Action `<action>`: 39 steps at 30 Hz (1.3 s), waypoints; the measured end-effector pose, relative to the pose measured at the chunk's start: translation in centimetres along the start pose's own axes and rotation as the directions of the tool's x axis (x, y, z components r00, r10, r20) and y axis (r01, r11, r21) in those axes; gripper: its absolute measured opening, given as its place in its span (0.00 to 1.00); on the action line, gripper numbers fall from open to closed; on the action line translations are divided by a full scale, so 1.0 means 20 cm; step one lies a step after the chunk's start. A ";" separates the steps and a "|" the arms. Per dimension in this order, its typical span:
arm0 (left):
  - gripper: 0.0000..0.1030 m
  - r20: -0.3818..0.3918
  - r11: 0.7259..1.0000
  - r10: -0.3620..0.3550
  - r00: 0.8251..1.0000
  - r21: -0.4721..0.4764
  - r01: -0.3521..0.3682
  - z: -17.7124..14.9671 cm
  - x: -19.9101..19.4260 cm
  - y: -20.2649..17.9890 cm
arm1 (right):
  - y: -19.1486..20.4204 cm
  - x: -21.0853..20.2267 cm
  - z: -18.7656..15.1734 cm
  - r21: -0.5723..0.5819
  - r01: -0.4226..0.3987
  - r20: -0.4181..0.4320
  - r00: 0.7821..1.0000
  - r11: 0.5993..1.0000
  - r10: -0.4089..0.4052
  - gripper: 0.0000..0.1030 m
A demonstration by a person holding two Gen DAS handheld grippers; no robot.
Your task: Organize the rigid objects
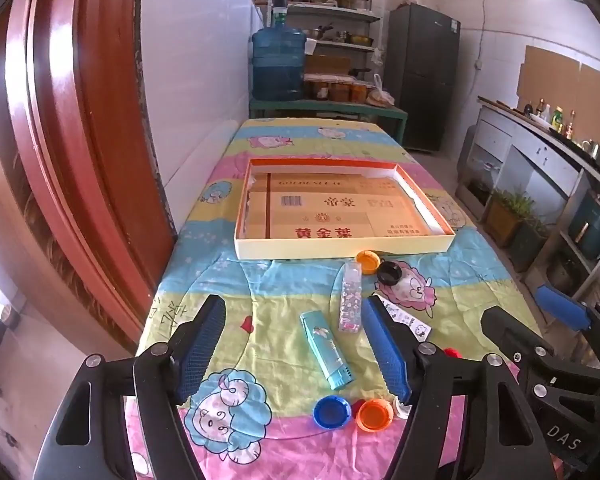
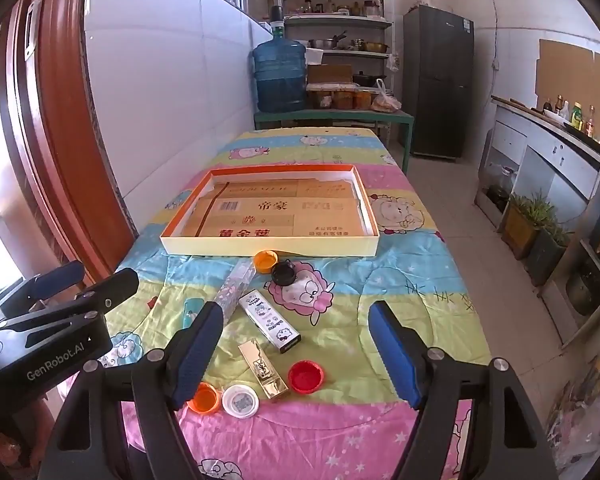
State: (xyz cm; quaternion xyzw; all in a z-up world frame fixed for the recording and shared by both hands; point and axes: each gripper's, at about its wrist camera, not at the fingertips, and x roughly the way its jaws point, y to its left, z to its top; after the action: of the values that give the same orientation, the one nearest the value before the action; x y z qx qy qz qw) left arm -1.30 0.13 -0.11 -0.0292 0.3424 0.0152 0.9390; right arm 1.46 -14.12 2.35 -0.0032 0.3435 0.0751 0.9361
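A shallow cream box (image 1: pixel 340 249) lined with cardboard lies mid-table. In front of it are an orange cap (image 1: pixel 367 261), a black cap (image 1: pixel 389 273) and a clear patterned lighter (image 1: pixel 350 298). My left gripper (image 1: pixel 295 306) hovers open above a teal lighter (image 1: pixel 327 350), a blue cap (image 1: pixel 331 411) and a second orange cap (image 1: pixel 374 414). My right gripper (image 2: pixel 297 308) is open too, above a white cartoon lighter (image 2: pixel 269 320), a gold lighter (image 2: pixel 264 370), a red cap (image 2: pixel 306 376) and a white cap (image 2: pixel 240 400). Neither holds anything.
The table wears a colourful cartoon sheet (image 2: pixel 380 292). A white tiled wall and a red door frame (image 1: pixel 80 140) run along its left side. Beyond the far end are a water jug (image 1: pixel 278 64), shelves and a fridge (image 2: pixel 438 80). A counter (image 2: pixel 560 152) lines the right.
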 end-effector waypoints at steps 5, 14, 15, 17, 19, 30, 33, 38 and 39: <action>0.70 0.000 1.000 -0.001 1.000 -0.002 0.001 0.00 0.00 0.00 | 0.00 0.01 0.00 -0.005 -0.005 -0.004 1.000 1.000 0.005 0.72; 0.70 -0.004 1.000 -0.002 1.000 0.002 0.002 0.00 0.01 -0.01 | 0.01 0.04 -0.01 -0.007 -0.014 -0.015 1.000 1.000 0.014 0.72; 0.70 -0.005 1.000 -0.002 1.000 0.002 0.002 0.00 0.01 -0.01 | 0.01 0.04 -0.02 -0.006 -0.017 -0.018 1.000 1.000 0.017 0.72; 0.70 -0.004 1.000 -0.002 1.000 0.001 0.002 0.00 0.01 -0.01 | 0.01 0.05 -0.02 -0.006 -0.020 -0.019 1.000 1.000 0.020 0.72; 0.70 -0.004 1.000 -0.002 1.000 0.001 0.002 -0.01 0.02 -0.01 | 0.01 0.05 -0.02 -0.006 -0.018 -0.018 1.000 1.000 0.018 0.72; 0.70 -0.009 1.000 -0.003 1.000 -0.004 0.003 -0.02 0.03 -0.01 | 0.02 0.06 -0.02 -0.007 -0.022 -0.027 0.999 1.000 0.022 0.72; 0.70 -0.010 1.000 -0.003 1.000 -0.006 0.003 -0.02 0.03 -0.01 | 0.02 0.07 -0.03 -0.006 -0.025 -0.029 0.999 1.000 0.025 0.72; 0.70 -0.013 1.000 -0.004 1.000 -0.008 0.004 -0.02 0.04 -0.01 | 0.02 0.07 -0.04 -0.004 -0.029 -0.032 0.999 1.000 0.029 0.72; 0.70 -0.013 1.000 -0.005 1.000 -0.008 0.004 -0.02 0.04 -0.01 | 0.02 0.07 -0.03 -0.005 -0.028 -0.032 0.999 1.000 0.028 0.72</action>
State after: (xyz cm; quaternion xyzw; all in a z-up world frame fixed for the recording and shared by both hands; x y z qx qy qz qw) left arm -1.00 -0.05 -0.95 -0.0339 0.3486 0.0143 0.9366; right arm 2.07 -13.62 0.91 -0.0020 0.3581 0.0890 0.9294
